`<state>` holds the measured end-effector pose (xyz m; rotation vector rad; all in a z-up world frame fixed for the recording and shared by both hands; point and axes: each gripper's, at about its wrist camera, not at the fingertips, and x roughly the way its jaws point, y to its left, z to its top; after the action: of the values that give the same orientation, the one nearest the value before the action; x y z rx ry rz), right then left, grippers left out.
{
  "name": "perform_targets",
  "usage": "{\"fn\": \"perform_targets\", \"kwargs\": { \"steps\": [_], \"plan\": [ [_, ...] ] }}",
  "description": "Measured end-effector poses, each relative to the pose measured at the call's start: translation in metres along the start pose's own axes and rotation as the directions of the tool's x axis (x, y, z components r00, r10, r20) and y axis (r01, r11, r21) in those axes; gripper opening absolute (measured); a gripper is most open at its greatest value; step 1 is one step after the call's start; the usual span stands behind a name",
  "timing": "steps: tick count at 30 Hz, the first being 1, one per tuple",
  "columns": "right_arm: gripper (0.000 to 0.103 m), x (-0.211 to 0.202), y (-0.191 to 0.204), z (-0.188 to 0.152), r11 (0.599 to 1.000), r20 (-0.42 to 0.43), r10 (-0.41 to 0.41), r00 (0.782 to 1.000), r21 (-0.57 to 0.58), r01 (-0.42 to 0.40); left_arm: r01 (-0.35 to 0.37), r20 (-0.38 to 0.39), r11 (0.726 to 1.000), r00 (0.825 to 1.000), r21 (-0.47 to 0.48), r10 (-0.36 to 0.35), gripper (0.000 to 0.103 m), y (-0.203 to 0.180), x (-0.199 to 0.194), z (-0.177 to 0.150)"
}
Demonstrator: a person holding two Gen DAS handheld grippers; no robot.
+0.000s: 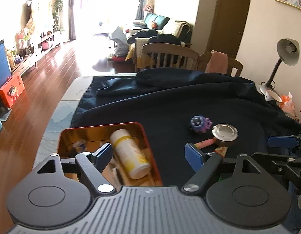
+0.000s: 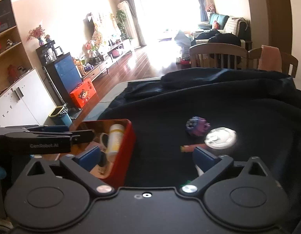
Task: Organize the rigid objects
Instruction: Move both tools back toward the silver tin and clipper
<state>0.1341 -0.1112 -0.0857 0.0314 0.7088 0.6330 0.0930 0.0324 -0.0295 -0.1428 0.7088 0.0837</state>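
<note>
A: Any writing?
B: "GenRobot.AI" on the left gripper [image 2: 80,134], at the right view's left edge.
A: The bottle?
B: The white bottle [image 1: 131,154] lies in the red tin [image 1: 148,136], lower centre, between the left gripper's parted, empty fingers. The right gripper [image 2: 146,156] gapes empty too.

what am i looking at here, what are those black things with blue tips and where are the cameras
These are two handheld grippers; a person carries one in each hand. Each picture comes from a camera on one gripper, looking along its blue-padded fingers: left gripper, right gripper. Both are open and hold nothing. A dark cloth covers the table. On it sits a red box with a white bottle lying inside. Still loose on the cloth: a purple toy, a round metal lid and a pink stick.
</note>
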Motion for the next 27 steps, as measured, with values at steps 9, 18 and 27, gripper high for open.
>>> {"fn": "perform_targets", "kwargs": {
  "steps": [9, 18, 27],
  "plan": [
    [0.103, -0.004, -0.056, -0.001, 0.999, -0.017, -0.048, 0.999, -0.002, 0.048, 0.015, -0.017, 1.0, 1.0, 0.007, -0.015, 0.082, -0.047, 0.023, -0.002],
    [0.103, 0.013, -0.106, 0.006, 0.996, -0.046, -0.082, 0.996, -0.036, 0.08, 0.011, -0.066, 0.999, 0.998, 0.031, -0.009, 0.082, -0.099, 0.063, -0.011],
    [0.103, 0.038, -0.137, 0.016, 0.994, -0.09, -0.072, 0.993, -0.084, 0.064, 0.02, -0.116, 0.997, 0.993, 0.072, -0.012, 0.082, -0.135, 0.102, -0.025]
  ]
}}
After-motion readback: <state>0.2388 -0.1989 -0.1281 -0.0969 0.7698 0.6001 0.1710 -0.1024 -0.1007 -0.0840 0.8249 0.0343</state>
